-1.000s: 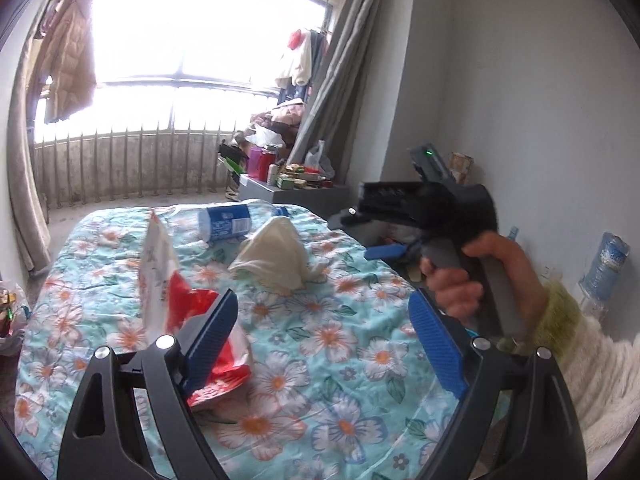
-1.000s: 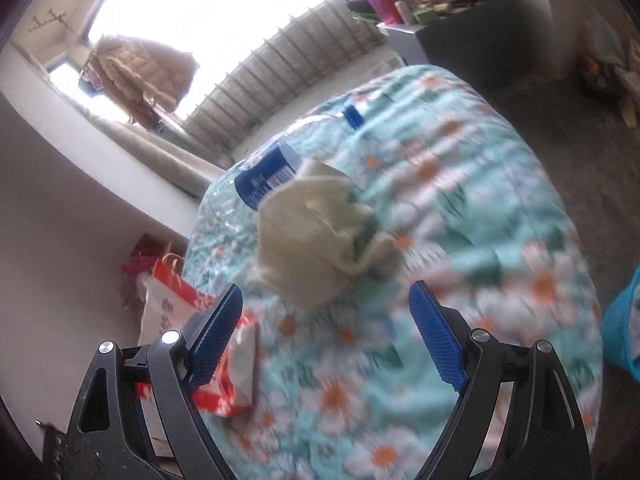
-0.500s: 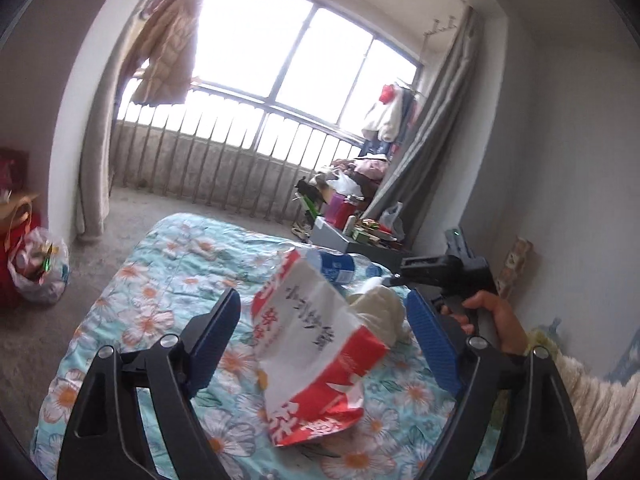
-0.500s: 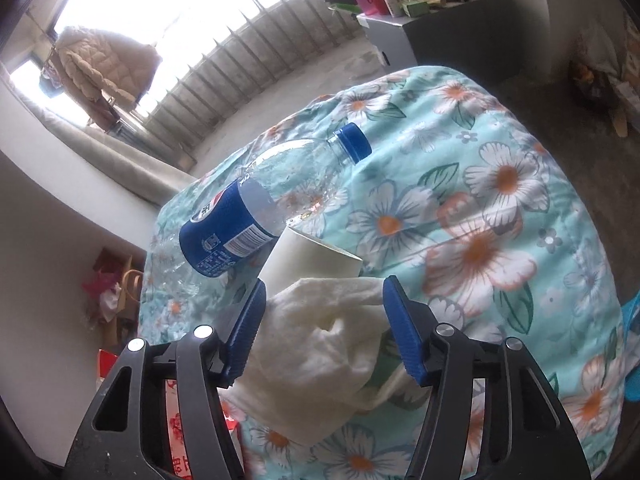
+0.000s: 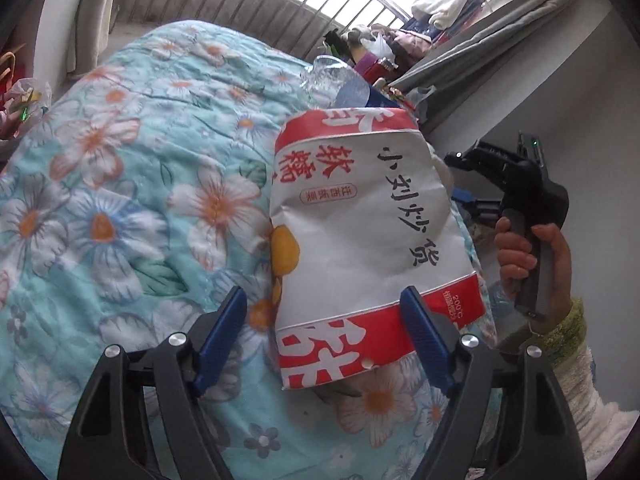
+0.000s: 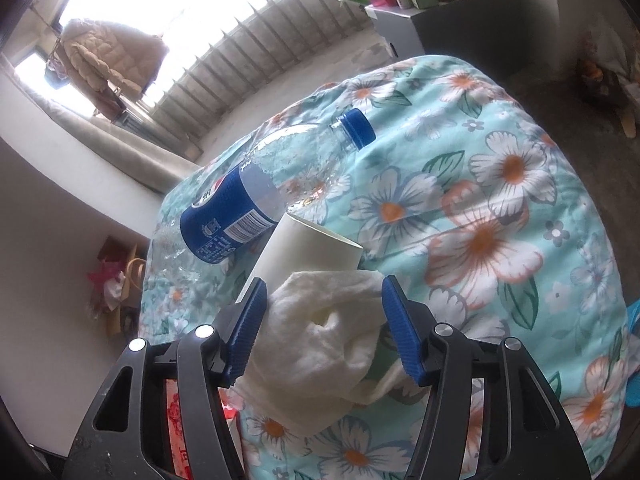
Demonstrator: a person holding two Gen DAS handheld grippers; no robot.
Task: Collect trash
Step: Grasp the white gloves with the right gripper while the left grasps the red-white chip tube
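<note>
Bedding first: the floral quilt (image 6: 500, 184) fills both of my views, and every piece of trash I can see lies on it, so I judge the collecting barely begun, with nothing binned yet. A blue edge at the right border of the right wrist view may be a bin, but I cannot tell.

Next in size is the red-and-white snack bag (image 5: 368, 232), lying crumpled on the quilt in front of my left gripper (image 5: 324, 336). Its jaws are closing with the bag's lower end between them; the right pad looks to touch the bag, the left pad stands clear of it, so nothing is gripped yet.

Behind it, the Pepsi bottle (image 6: 256, 200) lies on its side, blue cap on, untouched.

Smaller again, the white paper cup (image 6: 308, 248) lies tipped just beside the bottle, and a crumpled white cloth or tissue wad (image 6: 320, 340) sits against the cup. My right gripper (image 6: 324, 328) is closing, and its pads look pressed into the wad on both sides.

Left to do, as I judge it: finish both grasps, carry them off, then return for bottle and cup.
</note>
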